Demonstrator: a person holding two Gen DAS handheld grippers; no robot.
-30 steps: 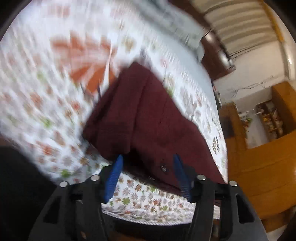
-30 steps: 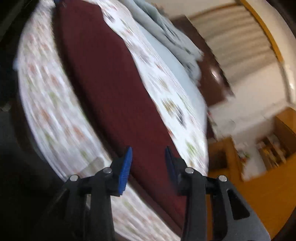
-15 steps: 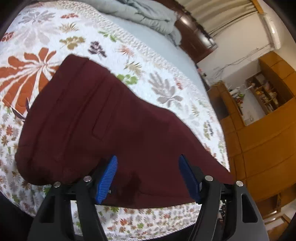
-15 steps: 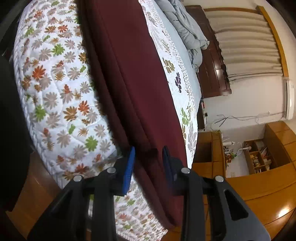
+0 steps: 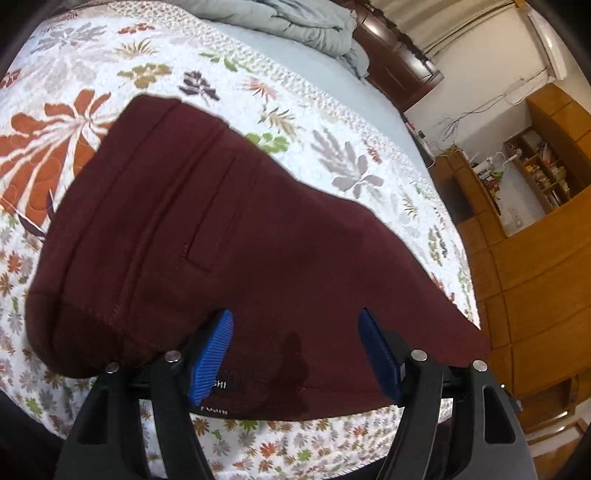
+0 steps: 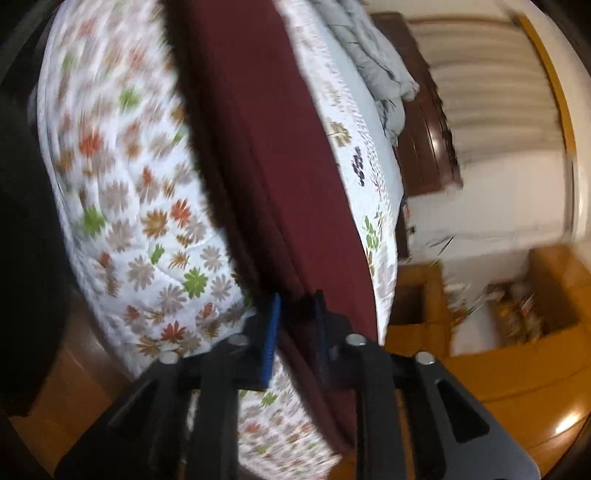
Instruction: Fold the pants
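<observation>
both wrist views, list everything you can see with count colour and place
pants: one, maroon, lying on the quilt near the bed's edge
quilt: one, white with leaf print, covering the bed
duvet: one, grey, bunched at the far end
headboard: one, dark wood, behind the duvet
cabinets: light wood, right of the bed
left gripper: black, blue pads, jaws open over the waist end
right gripper: black, blue pads, closed on the pants' leg end
</observation>
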